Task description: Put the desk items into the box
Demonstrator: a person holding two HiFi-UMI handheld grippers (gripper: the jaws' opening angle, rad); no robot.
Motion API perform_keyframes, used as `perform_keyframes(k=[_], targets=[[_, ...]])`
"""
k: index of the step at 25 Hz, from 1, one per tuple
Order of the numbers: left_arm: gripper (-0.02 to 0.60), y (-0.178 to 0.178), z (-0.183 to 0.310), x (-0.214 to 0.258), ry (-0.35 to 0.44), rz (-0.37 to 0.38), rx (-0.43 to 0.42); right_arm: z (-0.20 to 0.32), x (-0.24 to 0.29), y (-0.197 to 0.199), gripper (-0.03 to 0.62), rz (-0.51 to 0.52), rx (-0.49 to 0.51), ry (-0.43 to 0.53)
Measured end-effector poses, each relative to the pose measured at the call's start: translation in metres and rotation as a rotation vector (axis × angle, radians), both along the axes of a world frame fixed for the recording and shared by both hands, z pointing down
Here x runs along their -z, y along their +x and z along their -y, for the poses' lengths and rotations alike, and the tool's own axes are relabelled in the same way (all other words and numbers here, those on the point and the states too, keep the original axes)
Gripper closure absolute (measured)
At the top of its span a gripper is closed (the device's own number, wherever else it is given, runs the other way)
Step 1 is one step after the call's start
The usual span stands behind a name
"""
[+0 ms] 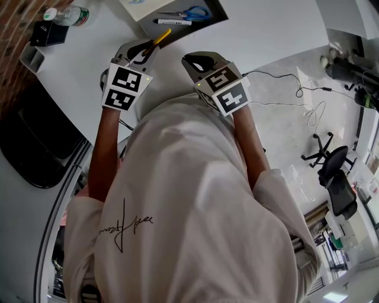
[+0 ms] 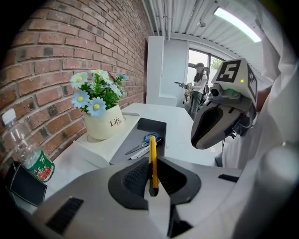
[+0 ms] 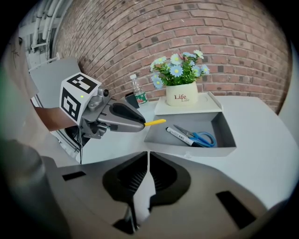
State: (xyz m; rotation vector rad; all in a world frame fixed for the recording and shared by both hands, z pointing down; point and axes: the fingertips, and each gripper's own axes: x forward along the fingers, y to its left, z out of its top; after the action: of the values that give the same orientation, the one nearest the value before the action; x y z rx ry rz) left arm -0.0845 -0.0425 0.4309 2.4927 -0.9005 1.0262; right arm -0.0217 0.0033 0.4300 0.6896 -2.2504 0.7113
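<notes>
My left gripper [image 1: 144, 48] is shut on a yellow utility knife [image 1: 160, 38], held above the white desk just short of the grey box [image 1: 217, 9]. In the left gripper view the knife [image 2: 152, 150] stands on edge between the jaws and points at the box [image 2: 150, 125]. Blue-handled scissors [image 3: 202, 137] and a marker [image 3: 179, 136] lie inside the box [image 3: 224, 133]. My right gripper [image 3: 148, 157] is shut on nothing and hovers beside the left gripper [image 3: 122, 117], in front of the box.
A white pot of blue and white flowers [image 3: 180, 97] stands on a white tray behind the box, against the brick wall. A water bottle [image 3: 138, 93] and a small black case [image 1: 48, 34] are at the left. Cables [image 1: 302, 97] lie on the floor to the right.
</notes>
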Motion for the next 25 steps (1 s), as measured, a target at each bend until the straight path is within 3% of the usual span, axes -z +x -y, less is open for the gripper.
perform_keyframes(k=[25], targets=[[0.525, 0.02, 0.032, -0.017, -0.096, -0.014, 0.038, 0.007, -0.011, 0.01, 0.559, 0.019, -0.048, -0.036]])
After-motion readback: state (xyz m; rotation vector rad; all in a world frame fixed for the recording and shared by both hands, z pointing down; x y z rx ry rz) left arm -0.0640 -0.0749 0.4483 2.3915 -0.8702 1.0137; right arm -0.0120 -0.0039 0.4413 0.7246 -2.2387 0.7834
